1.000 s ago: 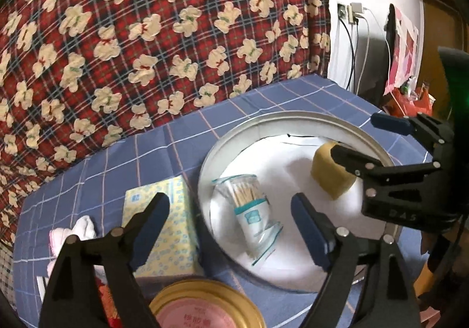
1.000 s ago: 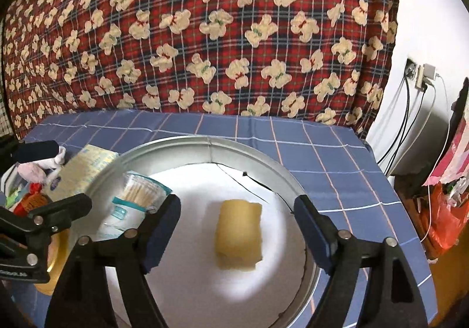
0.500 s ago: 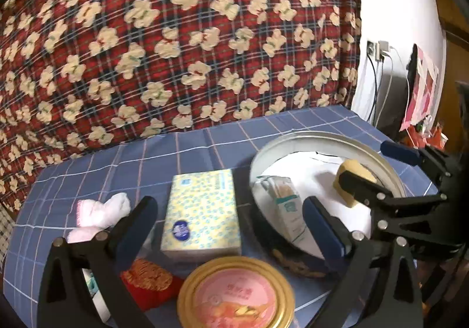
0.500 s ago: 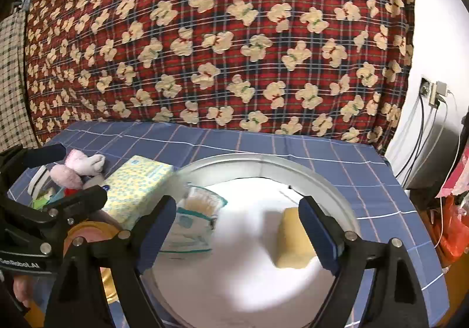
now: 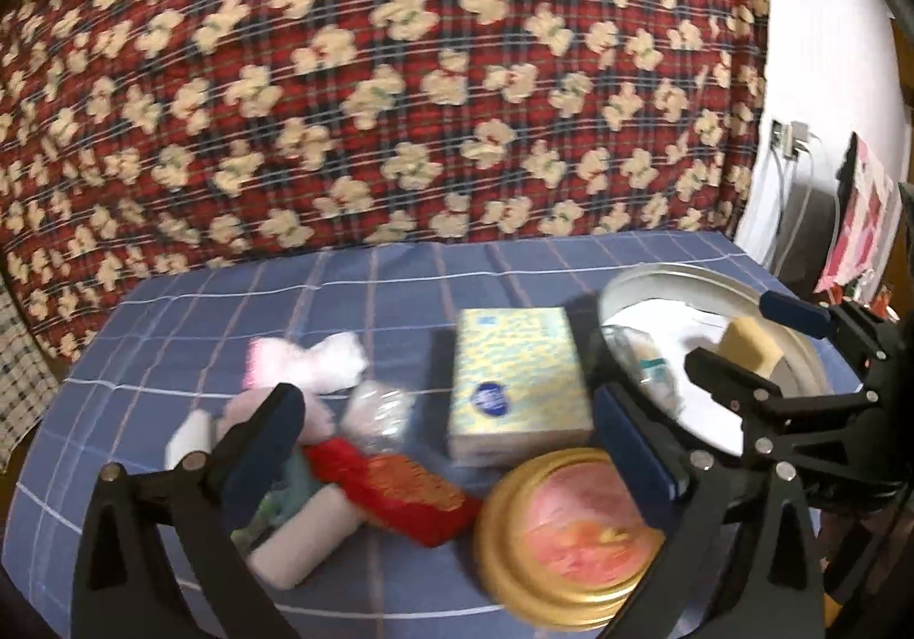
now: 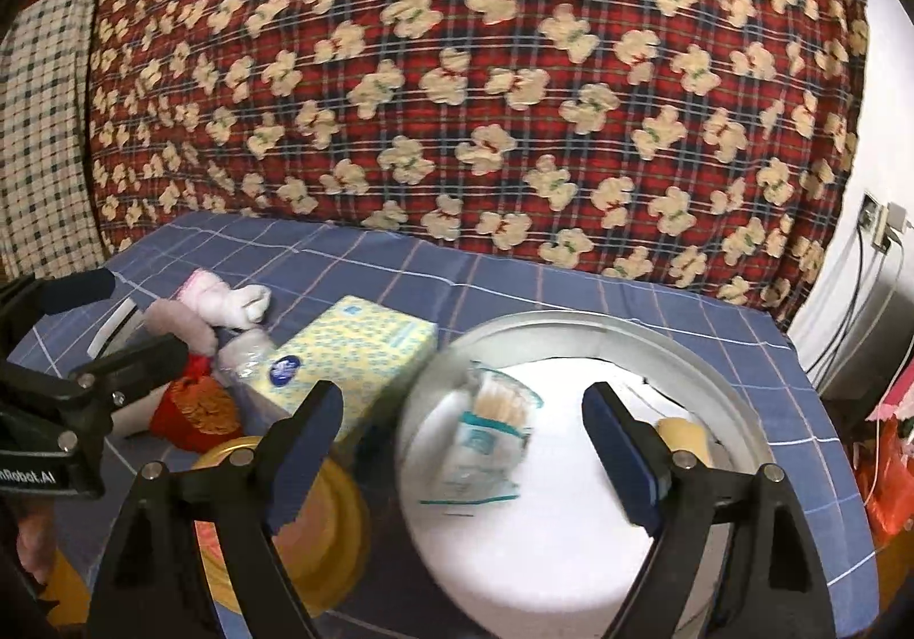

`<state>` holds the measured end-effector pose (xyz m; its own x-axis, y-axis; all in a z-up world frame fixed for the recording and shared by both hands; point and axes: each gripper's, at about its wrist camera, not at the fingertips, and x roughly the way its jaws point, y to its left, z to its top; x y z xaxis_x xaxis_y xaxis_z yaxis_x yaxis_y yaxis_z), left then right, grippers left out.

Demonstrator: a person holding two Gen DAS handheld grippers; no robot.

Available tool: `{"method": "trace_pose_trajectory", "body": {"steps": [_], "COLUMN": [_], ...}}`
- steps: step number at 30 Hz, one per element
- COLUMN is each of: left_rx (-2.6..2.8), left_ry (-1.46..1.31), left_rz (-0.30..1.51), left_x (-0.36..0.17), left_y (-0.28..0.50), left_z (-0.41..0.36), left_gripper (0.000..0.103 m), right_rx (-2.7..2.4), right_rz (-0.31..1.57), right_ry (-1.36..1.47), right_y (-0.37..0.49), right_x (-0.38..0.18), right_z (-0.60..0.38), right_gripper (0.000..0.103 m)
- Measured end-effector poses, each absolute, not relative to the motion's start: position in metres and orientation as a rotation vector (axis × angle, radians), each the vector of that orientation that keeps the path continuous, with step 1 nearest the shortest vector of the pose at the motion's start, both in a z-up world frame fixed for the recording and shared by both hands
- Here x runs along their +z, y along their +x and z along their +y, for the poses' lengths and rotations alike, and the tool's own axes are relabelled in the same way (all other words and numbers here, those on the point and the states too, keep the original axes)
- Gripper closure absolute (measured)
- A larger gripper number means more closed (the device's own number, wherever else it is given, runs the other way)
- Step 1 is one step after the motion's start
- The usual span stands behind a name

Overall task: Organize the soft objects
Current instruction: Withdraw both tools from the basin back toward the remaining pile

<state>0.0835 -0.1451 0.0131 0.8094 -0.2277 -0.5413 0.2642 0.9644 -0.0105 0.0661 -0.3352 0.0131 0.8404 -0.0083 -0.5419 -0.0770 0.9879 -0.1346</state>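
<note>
Tongs on both sides are spread wide with nothing between the pads: my left tongs hang over the clutter at the near left part of the bench, and my right tongs hang over the near rim of the round metal tray, which sits toward the bench's right edge.

Inside the tray, on its white floor, a clear packet of cotton swabs lies near the left wall, and a yellow sponge lies toward the right wall, partly hidden behind my right pad. The two are apart from each other.

Just beside the tray's left wall sits a yellow tissue box, flat on the blue checked cloth. In front of it, at the near edge, is a round gold tin lid with a pink face, close to the box and the tray.

Toward the left edge lies a heap of soft things: a pink-and-white cloth farthest back, a crinkly clear wrapped bundle just in front of it, a red pouch with gold pattern nearer me, and a pale rolled towel touching the pouch at the near left. They overlap and are blurred, so their exact borders I cannot tell.

A red plaid blanket with cream bears rises behind the bench's far edge.
</note>
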Motion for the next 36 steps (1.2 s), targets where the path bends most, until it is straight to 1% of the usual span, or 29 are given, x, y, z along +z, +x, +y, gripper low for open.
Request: {"method": "trace_pose_trajectory", "body": {"steps": [15,36], "left_rx": [-0.170,-0.054], "left_ry": [0.017,-0.016], "left_rz": [0.589,0.638], "left_x": [-0.002,-0.031], "left_y": [0.082,0.082], "left_z": [-0.081,-0.017], "left_gripper": [0.001,0.001], "right_rx": [0.122,0.223], "right_rz": [0.594,0.606], "right_ry": [-0.214,-0.231], "right_y": [0.073,0.080], "right_x": [-0.002,-0.016], "right_z": [-0.279,-0.231], "right_gripper": [0.015,0.015]}}
